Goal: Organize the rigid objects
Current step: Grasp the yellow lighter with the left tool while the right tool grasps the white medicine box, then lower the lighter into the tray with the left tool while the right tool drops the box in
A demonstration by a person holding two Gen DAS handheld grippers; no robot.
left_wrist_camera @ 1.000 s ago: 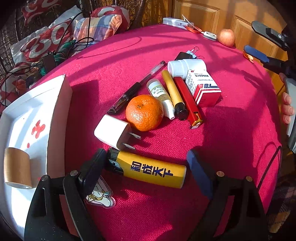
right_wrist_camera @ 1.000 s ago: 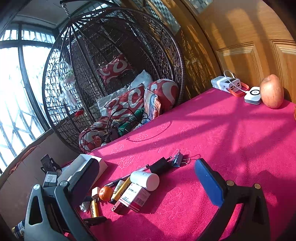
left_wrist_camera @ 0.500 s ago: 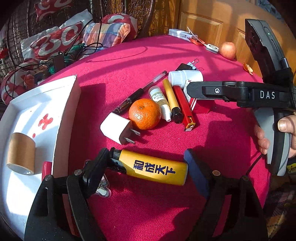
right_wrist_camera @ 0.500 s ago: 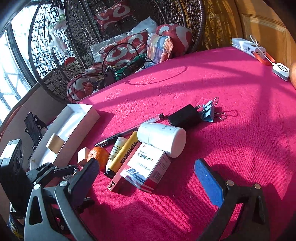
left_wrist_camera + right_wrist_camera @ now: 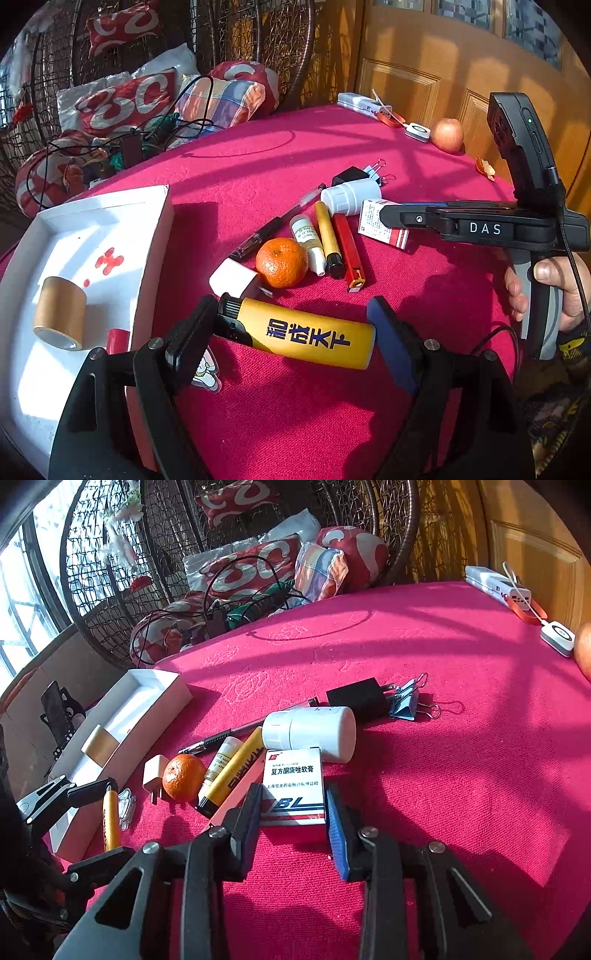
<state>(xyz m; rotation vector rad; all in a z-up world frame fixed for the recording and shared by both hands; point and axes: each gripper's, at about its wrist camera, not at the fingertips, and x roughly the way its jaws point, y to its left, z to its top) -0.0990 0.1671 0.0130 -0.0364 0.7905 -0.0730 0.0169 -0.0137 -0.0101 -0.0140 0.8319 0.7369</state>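
My left gripper (image 5: 291, 328) is shut lengthwise on a big yellow lighter (image 5: 303, 332), held just above the red tablecloth. It also shows in the right wrist view (image 5: 110, 821). My right gripper (image 5: 291, 814) has closed on a red-and-white medicine box (image 5: 293, 786) lying on the table; both pads touch its sides. In the left wrist view the right gripper (image 5: 384, 218) reaches over that box (image 5: 373, 225). A white box tray (image 5: 92, 258) with a tape roll (image 5: 61, 314) stands at the left.
Near the box lie a white bottle (image 5: 310, 733), a slim yellow lighter (image 5: 231, 771), a red lighter (image 5: 349, 251), a small tube (image 5: 306, 238), a pen (image 5: 277, 223), a mandarin (image 5: 282, 262), a white plug (image 5: 232, 277), a black charger (image 5: 358, 699) and a binder clip (image 5: 406, 701). An apple (image 5: 447, 134) sits far right.
My right gripper came down from high over the table and shut its jaws on the medicine box. My left gripper kept hold of the yellow lighter and pulled back a little.
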